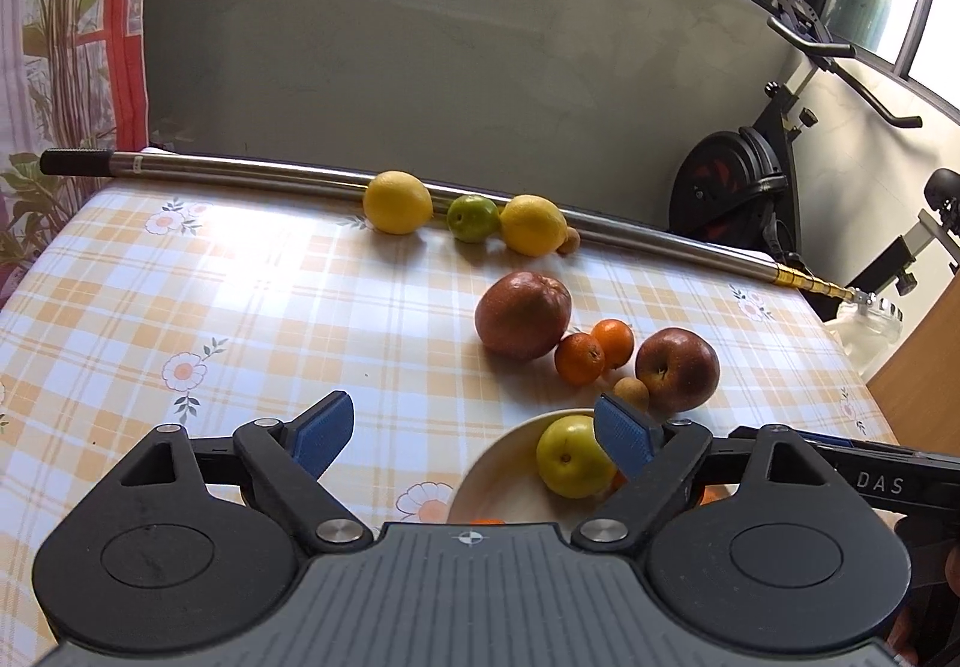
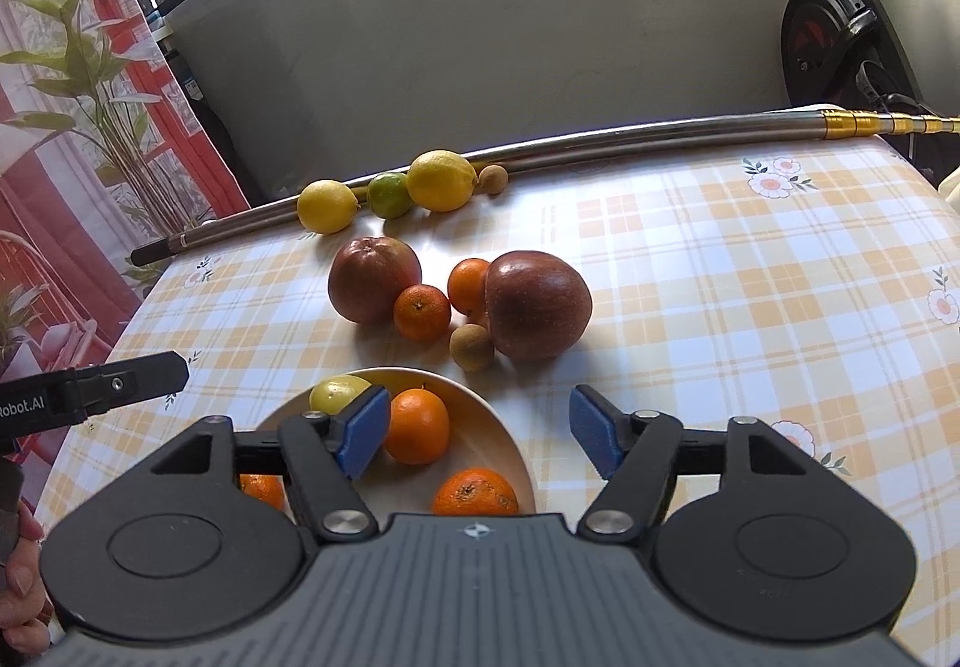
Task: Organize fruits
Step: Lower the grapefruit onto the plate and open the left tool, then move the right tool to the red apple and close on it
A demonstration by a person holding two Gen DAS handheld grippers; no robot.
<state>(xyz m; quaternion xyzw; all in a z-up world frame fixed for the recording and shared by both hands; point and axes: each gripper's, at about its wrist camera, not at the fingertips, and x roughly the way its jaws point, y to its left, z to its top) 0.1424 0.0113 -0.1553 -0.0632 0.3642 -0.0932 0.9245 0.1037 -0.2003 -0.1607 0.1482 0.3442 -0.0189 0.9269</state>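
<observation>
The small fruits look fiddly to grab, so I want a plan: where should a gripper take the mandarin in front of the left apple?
Grip the mandarin across its widest middle, coming from above. It is round, with a red apple close behind and a second mandarin nearby.

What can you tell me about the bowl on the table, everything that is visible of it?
The bowl is round, shallow and cream-coloured, with a smooth, glazed-looking surface. It stands upright on the checked tablecloth, at the near edge of the scene, partly hidden behind both grippers. Inside lie a yellow-green fruit and three oranges. A small brown fruit lies just beyond its rim; contact is unclear.
</observation>
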